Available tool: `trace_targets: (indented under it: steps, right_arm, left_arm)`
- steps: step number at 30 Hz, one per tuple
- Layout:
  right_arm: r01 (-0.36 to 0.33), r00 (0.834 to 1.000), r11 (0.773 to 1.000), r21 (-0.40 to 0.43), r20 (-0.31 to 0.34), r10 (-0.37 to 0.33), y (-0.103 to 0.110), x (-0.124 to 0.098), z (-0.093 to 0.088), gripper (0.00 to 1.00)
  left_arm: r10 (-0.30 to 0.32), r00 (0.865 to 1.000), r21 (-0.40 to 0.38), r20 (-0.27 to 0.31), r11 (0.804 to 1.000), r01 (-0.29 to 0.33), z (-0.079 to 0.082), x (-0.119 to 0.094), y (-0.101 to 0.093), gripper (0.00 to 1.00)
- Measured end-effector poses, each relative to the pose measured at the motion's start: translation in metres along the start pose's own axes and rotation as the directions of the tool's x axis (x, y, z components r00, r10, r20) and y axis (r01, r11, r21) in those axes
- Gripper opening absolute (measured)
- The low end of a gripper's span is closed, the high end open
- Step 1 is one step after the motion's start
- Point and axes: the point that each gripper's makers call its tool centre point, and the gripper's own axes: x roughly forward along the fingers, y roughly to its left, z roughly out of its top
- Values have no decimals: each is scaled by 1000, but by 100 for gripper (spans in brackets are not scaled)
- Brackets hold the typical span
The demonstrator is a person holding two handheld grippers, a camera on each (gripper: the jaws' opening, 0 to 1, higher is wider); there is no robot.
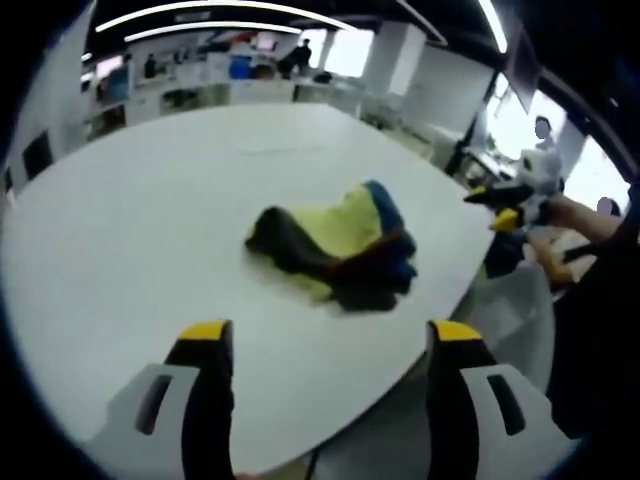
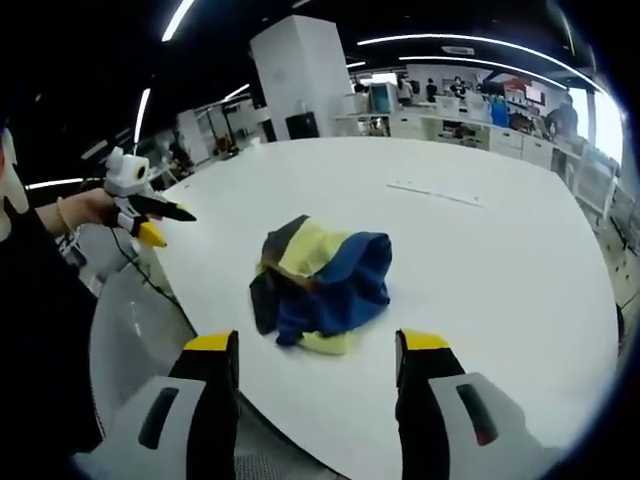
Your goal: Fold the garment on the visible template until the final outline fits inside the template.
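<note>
1. My left gripper (image 1: 330, 345) has two black jaws capped in yellow, each rising from a pale grey housing with a dark oblong slot.
2. My right gripper (image 2: 320, 350) is built alike: black jaws, yellow caps, grey slotted housings.
3. Seen from the other side, each gripper carries a white body above its black and yellow jaws.
4. I wear a dark sleeve (image 2: 40, 300).

Garment (image 1: 335, 250) (image 2: 320, 285): crumpled heap, not folded, lying on white table (image 1: 150, 220) (image 2: 480, 250) nr its curved edge. Colours: yellow, blue, black/dark panels. Bunched w/ raised folds, yellow uppermost in left gripper view, blue more exposed in right gripper view. Faint thin line on table beyond garment; template outline not clear
</note>
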Motion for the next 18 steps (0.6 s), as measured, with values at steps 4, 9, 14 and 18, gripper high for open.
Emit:
trace_targets:
  steps: [4, 9, 14, 18]
  right_arm:
    - [-4, 1000, 999, -34, -11, 4, 0, 4, 0, 61]
    - [-16, 1000, 998, -67, -16, 15, 3, 10, 2, 58]
    - [-35, 999, 995, -90, -23, 33, 4, 16, 2, 55]
    - [-56, 998, 990, -130, -49, 50, 7, 21, -1, 52]
  left_arm:
    - [-11, 1000, 12, -12, 1000, 11, -1, 4, -2, 71]
    - [-19, 999, 54, -36, 998, 21, -2, 11, -4, 69]
    - [-32, 998, 71, -50, 997, 35, -2, 18, -5, 66]
    - [-42, 998, 79, -55, 996, 46, -1, 23, -6, 65]
